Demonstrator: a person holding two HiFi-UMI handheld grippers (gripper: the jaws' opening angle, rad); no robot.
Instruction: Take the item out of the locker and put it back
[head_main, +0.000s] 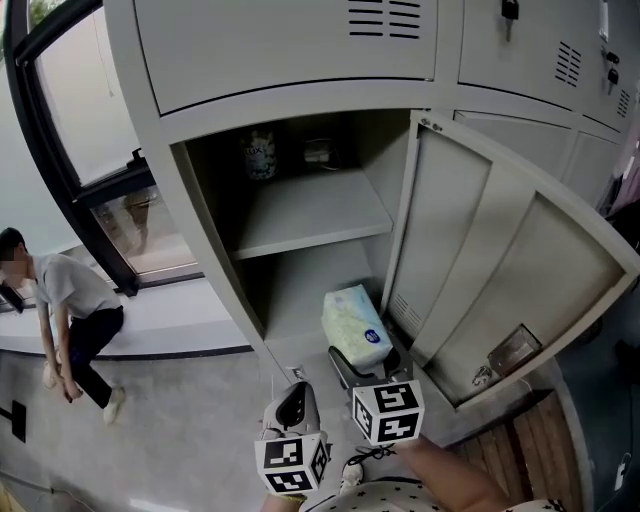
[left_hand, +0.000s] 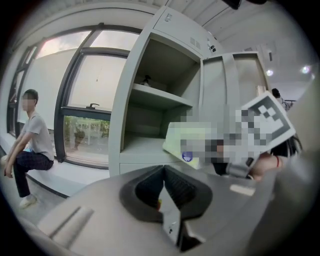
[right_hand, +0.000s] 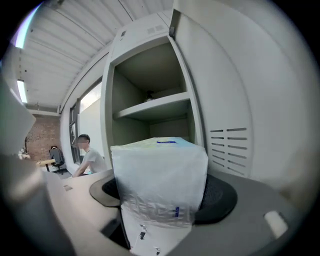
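A white and pale-blue soft pack of tissues (head_main: 357, 325) sticks out over the front edge of the locker's lower compartment (head_main: 300, 290). My right gripper (head_main: 368, 362) holds the pack's near end. In the right gripper view the pack (right_hand: 160, 175) fills the gap between both dark pads (right_hand: 220, 195), and my right gripper (right_hand: 162, 194) is shut on it. My left gripper (head_main: 293, 402) hangs just left of it, in front of the locker's base. Its jaws (left_hand: 162, 187) are shut with nothing between them. In the left gripper view the pack (left_hand: 175, 140) is partly hidden by a mosaic patch.
The grey locker door (head_main: 490, 260) stands open to the right, close beside my right gripper. On the upper shelf (head_main: 310, 215) at the back stand a patterned jar (head_main: 261, 155) and a small object (head_main: 320, 152). A person (head_main: 70, 300) sits on the window ledge at the left.
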